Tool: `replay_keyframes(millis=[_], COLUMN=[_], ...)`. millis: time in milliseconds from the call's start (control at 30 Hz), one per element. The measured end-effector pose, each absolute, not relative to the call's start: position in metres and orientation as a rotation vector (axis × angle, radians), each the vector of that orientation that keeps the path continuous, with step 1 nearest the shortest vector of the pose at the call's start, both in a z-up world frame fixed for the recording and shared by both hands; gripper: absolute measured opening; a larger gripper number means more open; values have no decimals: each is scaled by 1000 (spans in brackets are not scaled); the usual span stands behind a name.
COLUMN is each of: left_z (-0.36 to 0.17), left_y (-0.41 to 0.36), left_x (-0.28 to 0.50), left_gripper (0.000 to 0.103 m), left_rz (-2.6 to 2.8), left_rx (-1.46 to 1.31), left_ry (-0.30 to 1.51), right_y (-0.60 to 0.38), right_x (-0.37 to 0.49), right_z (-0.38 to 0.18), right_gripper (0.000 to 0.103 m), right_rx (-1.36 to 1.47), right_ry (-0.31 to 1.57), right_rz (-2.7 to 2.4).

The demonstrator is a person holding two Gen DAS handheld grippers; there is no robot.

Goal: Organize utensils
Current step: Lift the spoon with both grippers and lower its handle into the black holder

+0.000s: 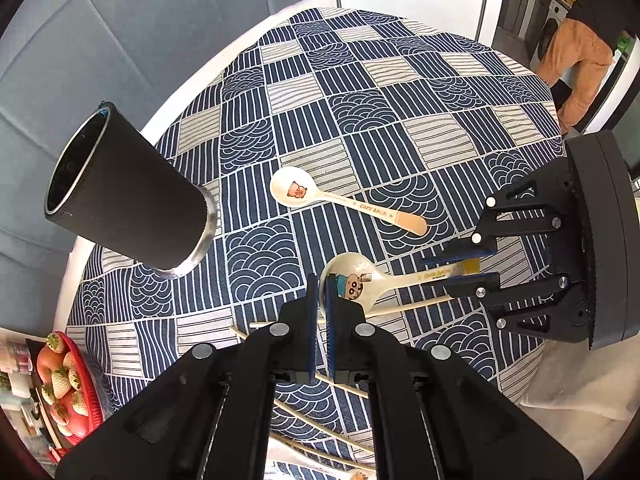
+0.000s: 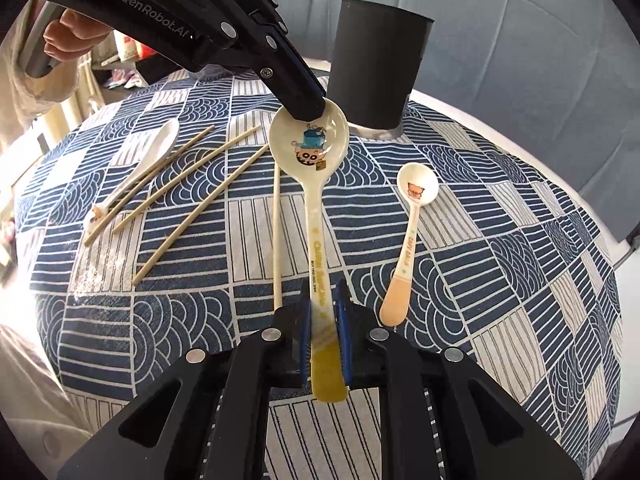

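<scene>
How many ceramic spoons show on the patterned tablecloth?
3. A large yellow-handled cartoon spoon is gripped by both grippers; a small peach-handled spoon lies right of it; a plain white spoon lies far left among chopsticks. Others may be hidden.

cup (image 2: pixel 380 64): upright on table (image 2: pixel 520 280), behind big spoon (image 2: pixel 312 184)
big spoon: centre, handle between right tongs (image 2: pixel 324 320), bowl at left tongs (image 2: pixel 306 110)
small spoon (image 2: pixel 412 232): right of big spoon
chopsticks (image 2: pixel 176 184): left, fanned, w/ 3rd spoon (image 2: pixel 140 168)

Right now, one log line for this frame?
left claw: shut on big spoon bowl rim | right claw: shut on its handle | black cup: upright
</scene>
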State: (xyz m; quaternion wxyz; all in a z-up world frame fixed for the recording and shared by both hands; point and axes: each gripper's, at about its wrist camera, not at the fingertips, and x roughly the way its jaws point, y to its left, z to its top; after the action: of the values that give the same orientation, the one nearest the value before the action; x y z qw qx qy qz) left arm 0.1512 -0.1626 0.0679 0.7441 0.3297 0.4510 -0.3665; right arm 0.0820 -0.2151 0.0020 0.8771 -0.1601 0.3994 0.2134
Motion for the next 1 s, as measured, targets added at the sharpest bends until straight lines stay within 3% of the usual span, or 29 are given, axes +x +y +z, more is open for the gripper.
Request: replay_keyframes(millis=[1000], left_z=[247], left_y=[-73], left_x=[155], left_gripper=[4], left_rz=[-454], left_rx=[654], left_ry=[656], right_y=[-146], right_x=[158], right_z=[148], right_gripper=[11], right_rx=[-475], right_ry=[426], right_rz=[532])
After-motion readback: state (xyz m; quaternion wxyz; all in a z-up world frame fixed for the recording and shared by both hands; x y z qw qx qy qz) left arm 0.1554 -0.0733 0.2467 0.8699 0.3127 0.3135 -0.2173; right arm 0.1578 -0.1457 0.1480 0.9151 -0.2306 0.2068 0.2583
